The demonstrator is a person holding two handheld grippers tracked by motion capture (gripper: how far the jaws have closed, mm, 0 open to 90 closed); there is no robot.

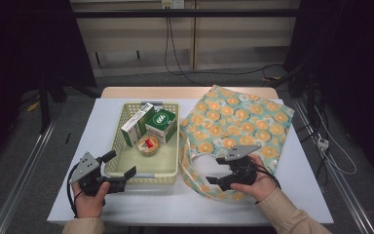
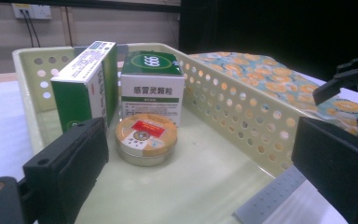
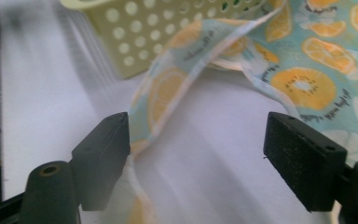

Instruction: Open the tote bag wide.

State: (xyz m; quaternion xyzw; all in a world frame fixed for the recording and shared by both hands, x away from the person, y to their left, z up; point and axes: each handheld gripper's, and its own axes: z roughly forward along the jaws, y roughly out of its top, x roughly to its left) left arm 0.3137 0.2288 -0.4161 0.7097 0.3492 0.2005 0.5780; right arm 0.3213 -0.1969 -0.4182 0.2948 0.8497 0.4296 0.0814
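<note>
Your right gripper (image 1: 217,174) over tote bag (image 1: 243,122) on table (image 1: 78,195), fingers spread wide, bag handle (image 3: 177,79) loose between them, ungripped. Your left gripper (image 1: 121,168) at basket (image 1: 148,171) near rim, fingers spread, grasping nothing.

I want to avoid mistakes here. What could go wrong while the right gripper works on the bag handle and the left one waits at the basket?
1. The right gripper stands open around the thin, limp bag handle, which lies beside one pad; closing may miss it.
2. The handle runs close to the basket, so lifting may snag or drag it.
3. The open left gripper straddles the basket's near wall; a sideways move could push the basket.
</note>
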